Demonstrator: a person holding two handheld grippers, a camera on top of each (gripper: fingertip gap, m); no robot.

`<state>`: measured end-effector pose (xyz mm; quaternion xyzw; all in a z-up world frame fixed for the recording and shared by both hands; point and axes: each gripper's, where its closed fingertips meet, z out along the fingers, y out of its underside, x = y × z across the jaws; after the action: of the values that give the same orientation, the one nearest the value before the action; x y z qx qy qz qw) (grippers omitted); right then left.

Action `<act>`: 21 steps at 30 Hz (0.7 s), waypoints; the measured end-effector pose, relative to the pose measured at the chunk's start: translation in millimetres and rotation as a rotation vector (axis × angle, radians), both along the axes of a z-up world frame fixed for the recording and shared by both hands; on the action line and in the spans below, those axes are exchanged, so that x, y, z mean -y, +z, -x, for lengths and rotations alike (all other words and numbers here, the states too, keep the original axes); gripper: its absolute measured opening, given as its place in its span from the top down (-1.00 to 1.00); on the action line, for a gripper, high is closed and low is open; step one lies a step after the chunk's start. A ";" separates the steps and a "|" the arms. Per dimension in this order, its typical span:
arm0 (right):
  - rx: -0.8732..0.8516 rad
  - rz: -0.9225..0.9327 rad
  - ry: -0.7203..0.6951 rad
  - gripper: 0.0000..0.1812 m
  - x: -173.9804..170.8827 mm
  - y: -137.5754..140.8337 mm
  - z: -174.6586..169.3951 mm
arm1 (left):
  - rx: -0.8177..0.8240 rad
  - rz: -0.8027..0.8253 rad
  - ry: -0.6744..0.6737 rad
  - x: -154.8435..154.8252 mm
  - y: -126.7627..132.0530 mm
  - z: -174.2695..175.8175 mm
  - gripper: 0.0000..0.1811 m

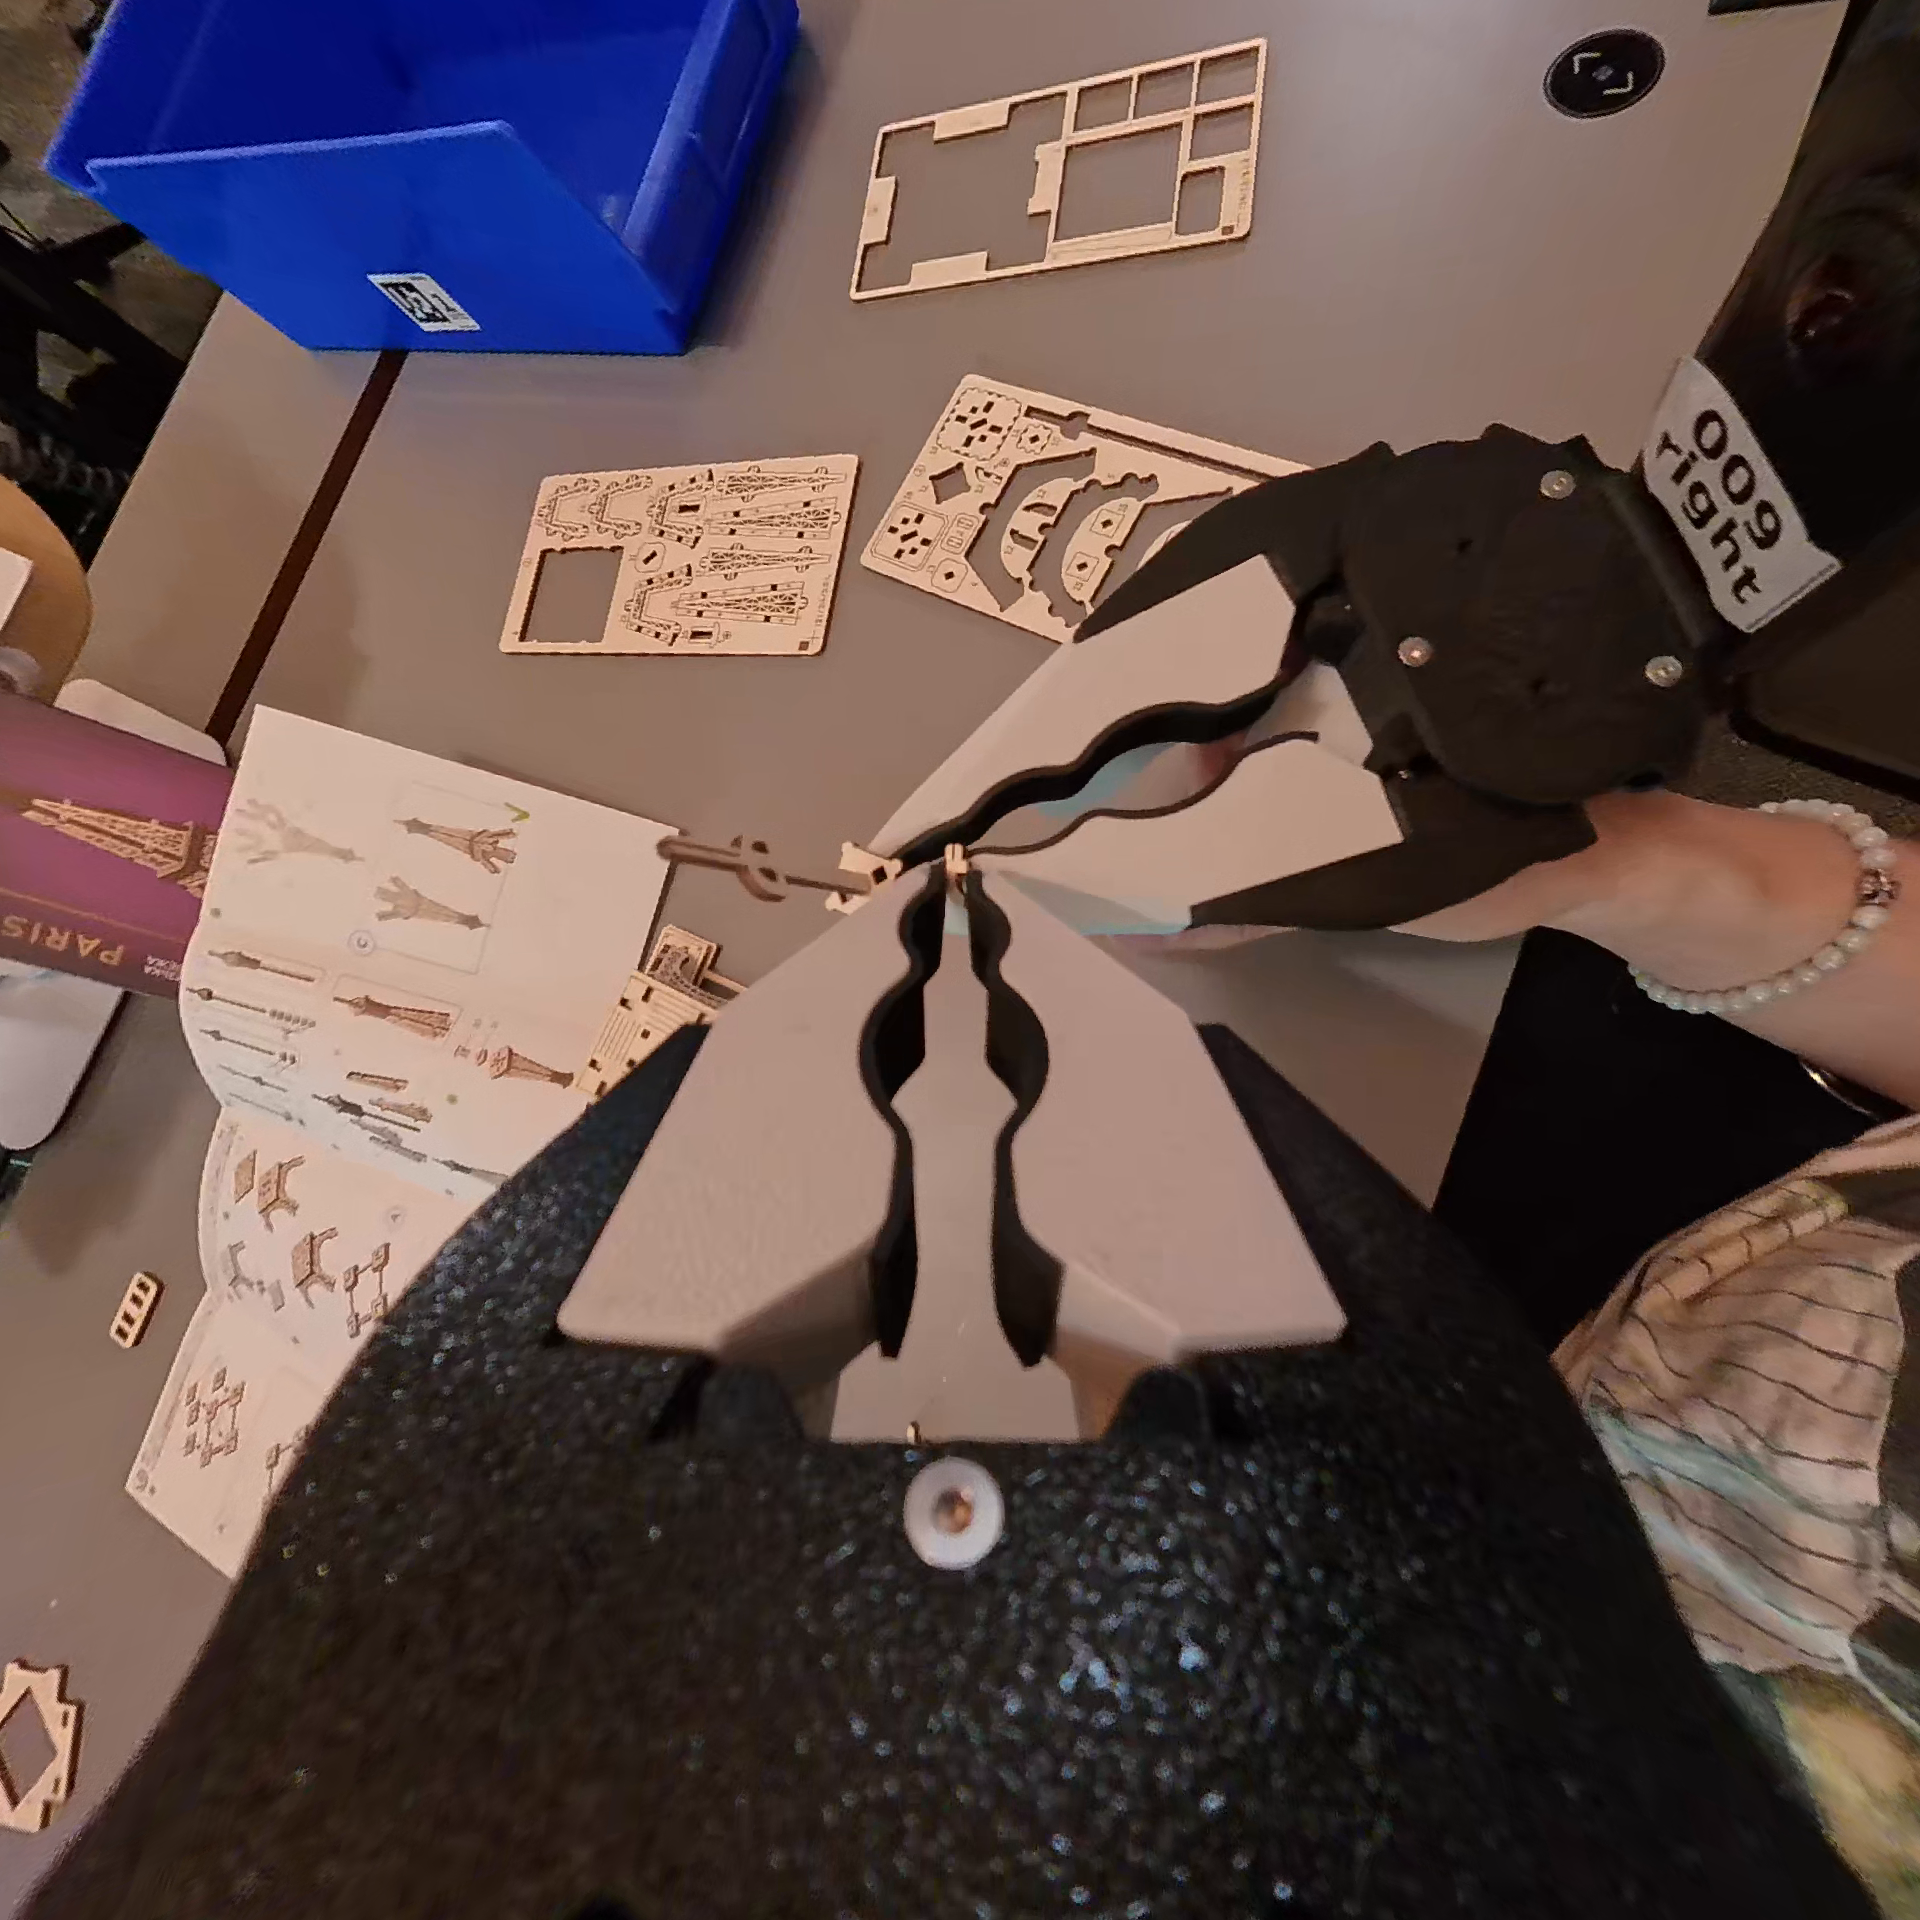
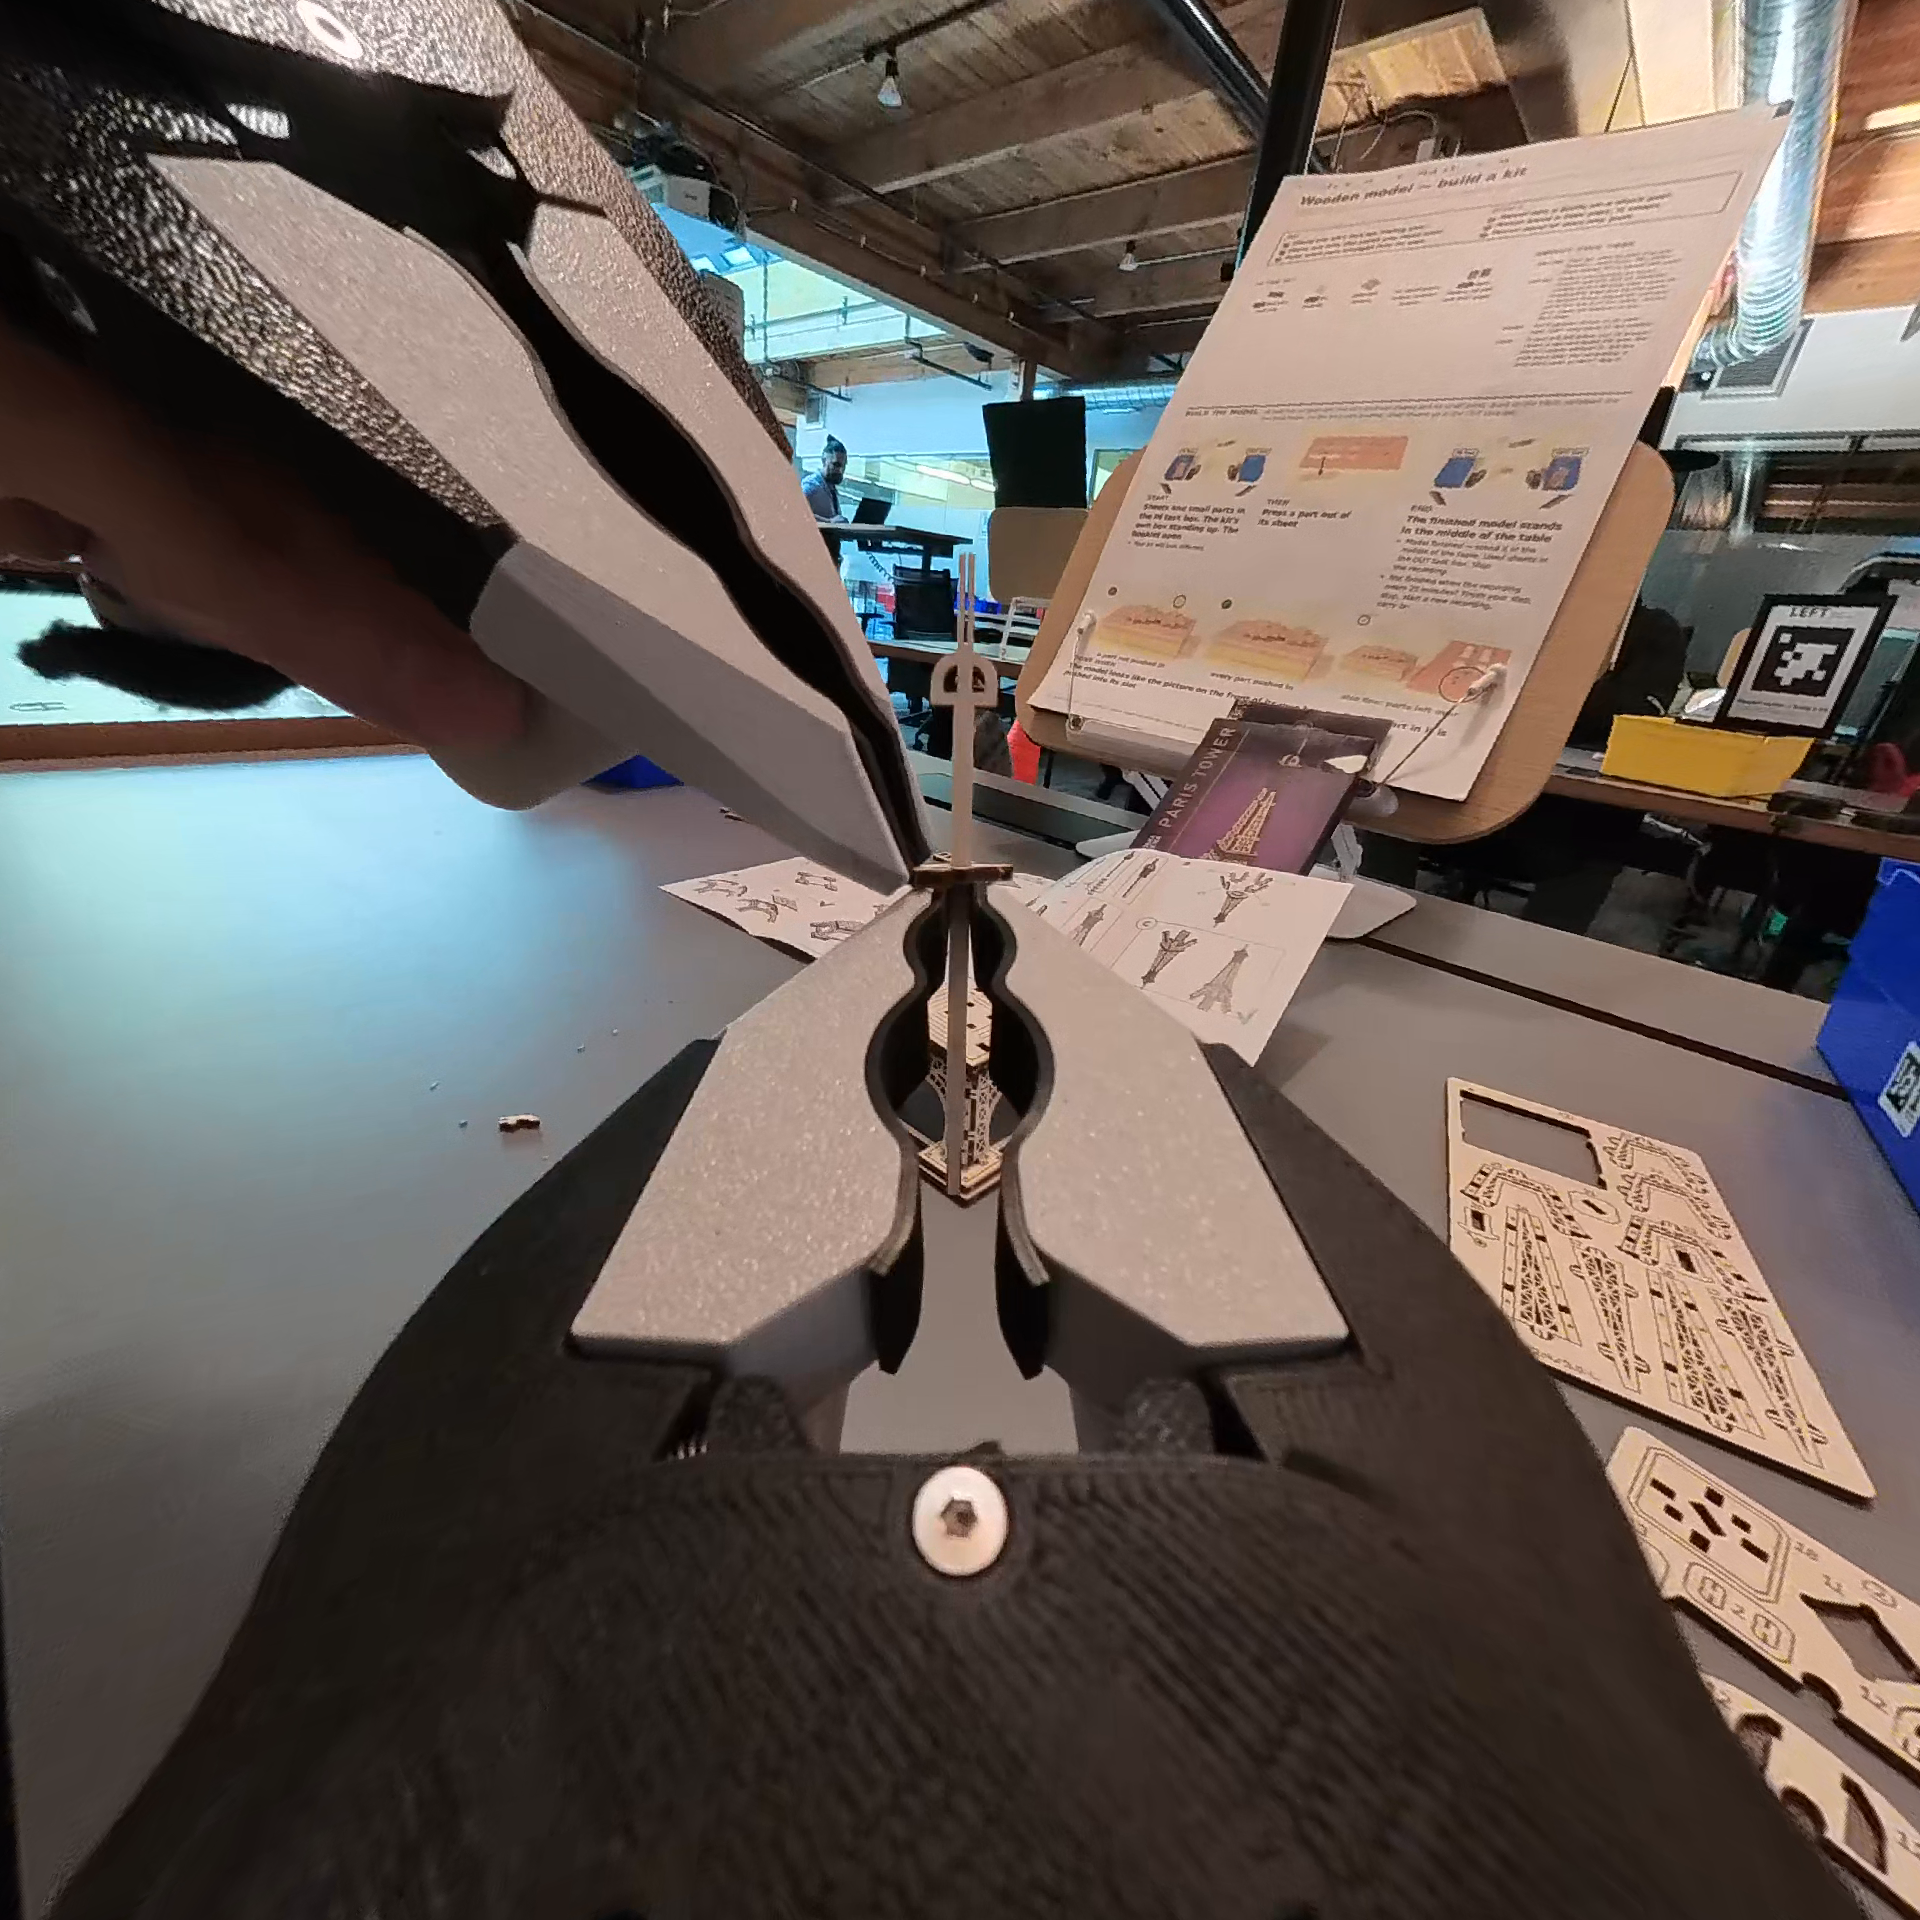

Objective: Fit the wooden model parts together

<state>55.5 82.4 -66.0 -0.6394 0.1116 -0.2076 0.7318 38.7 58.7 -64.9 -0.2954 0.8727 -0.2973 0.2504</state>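
Both tongs meet tip to tip above the grey table (image 1: pixel 1403 260). The right gripper (image 2: pixel 958 883) is clenched on a thin wooden spire (image 2: pixel 962 748) that runs between its fingers, with a small square plate (image 2: pixel 961 874) slid onto it. The left gripper (image 1: pixel 956 871) is clenched on the edge of that plate. Below, seen through the right gripper's fingers, the partly built tower (image 2: pixel 961 1122) stands on the table. The blue bin (image 1: pixel 416 166) at the far left looks empty inside. Wooden part sheets (image 1: pixel 681 556) and an open booklet (image 1: pixel 416 935) lie on the table.
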 end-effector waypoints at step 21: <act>-0.005 -0.161 -0.083 0.99 36.6 14.7 -18.8 | 0.137 0.085 -0.046 -61.6 -53.9 16.4 0.81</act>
<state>74.3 45.9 -51.3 -0.5739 0.1561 -0.2265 0.7714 22.4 120.3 -118.7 -0.2647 0.8468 -0.3590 0.2898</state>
